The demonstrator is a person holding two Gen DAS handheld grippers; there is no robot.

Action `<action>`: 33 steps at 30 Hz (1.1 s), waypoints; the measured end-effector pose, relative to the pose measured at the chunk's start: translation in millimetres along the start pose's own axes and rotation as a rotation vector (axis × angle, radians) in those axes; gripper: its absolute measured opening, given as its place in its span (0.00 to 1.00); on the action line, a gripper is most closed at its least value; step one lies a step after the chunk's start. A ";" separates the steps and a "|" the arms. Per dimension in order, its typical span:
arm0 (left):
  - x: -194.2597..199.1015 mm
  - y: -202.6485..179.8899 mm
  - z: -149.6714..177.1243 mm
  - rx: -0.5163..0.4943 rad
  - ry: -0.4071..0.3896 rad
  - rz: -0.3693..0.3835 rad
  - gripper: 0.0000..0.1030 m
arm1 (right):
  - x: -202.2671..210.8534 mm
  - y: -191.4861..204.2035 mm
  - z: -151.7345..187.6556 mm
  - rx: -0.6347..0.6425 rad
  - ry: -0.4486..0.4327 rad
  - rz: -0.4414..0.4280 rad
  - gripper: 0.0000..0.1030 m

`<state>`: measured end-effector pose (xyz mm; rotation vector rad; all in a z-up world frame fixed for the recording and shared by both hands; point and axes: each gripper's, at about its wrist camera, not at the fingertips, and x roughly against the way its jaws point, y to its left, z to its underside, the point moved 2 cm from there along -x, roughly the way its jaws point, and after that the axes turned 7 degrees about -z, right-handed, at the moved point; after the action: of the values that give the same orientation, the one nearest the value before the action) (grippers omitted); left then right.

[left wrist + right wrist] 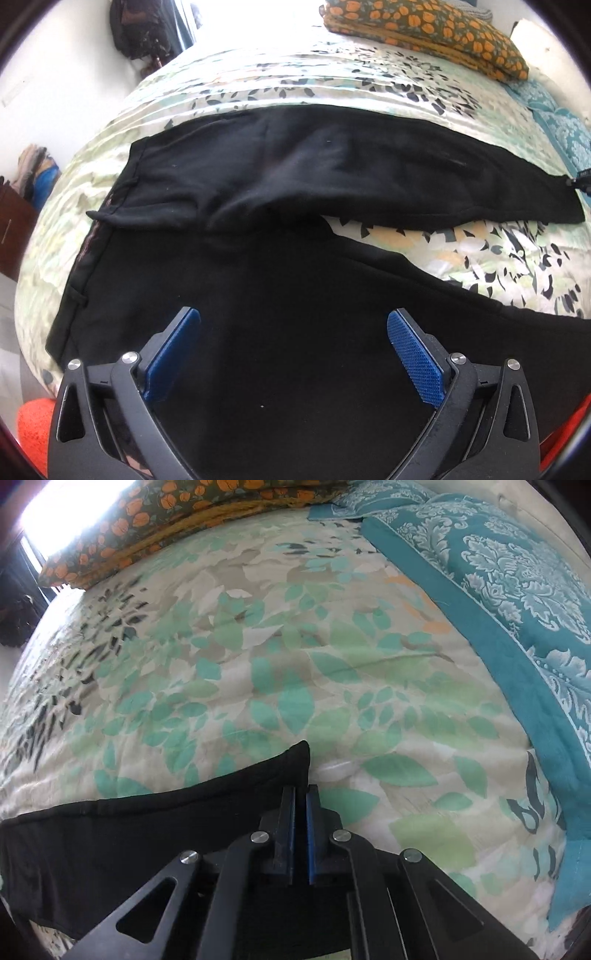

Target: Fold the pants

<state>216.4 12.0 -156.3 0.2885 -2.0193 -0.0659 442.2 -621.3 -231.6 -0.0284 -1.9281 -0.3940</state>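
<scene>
At the pants (pixel 147 834) hem, right fingers (pixel 291 834) pinch; left fingers (pixel 413 354) spread.

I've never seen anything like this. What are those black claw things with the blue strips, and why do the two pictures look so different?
Each claw is a hand-held gripper; a person carries one in each hand, and no robot arm is involved. A wide-angle camera on each one looks along its fingers, which is why everything bulges. The left gripper's picture shows its blue pads spread wide apart above a pair of black pants, which lie spread on a bed cover with a leaf print, both legs reaching to the right. It holds nothing. The right gripper's picture is taken at the end of one pant leg; its jaws are closed right at the hem, though whether cloth is pinched cannot be seen. A teal patterned blanket and an orange floral pillow lie further off.
</scene>
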 end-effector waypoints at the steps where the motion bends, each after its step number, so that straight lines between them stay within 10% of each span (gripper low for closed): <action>1: -0.3 1.6 -1.0 0.002 0.000 0.003 0.99 | 13.3 3.5 3.2 0.007 -0.028 -0.028 0.04; 13: -24.5 22.1 13.9 0.022 0.024 0.021 0.99 | 209.1 86.4 190.5 0.217 -0.237 -0.327 0.04; 21: -46.1 20.9 29.5 -0.037 0.089 0.074 0.99 | 224.7 92.1 361.1 0.077 -0.214 -0.377 0.04; 24: -41.5 25.2 16.8 -0.012 0.140 0.086 0.99 | 231.3 87.1 386.4 0.022 -0.245 -0.336 0.04; 33: -18.3 -6.9 -96.6 0.191 0.095 0.483 0.99 | 243.5 62.7 382.2 -0.037 -0.336 -0.310 0.04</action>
<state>311.2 17.3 -129.9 -0.0817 -1.9521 0.4361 17.1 -493.2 -121.2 0.1929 -2.2638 -0.6656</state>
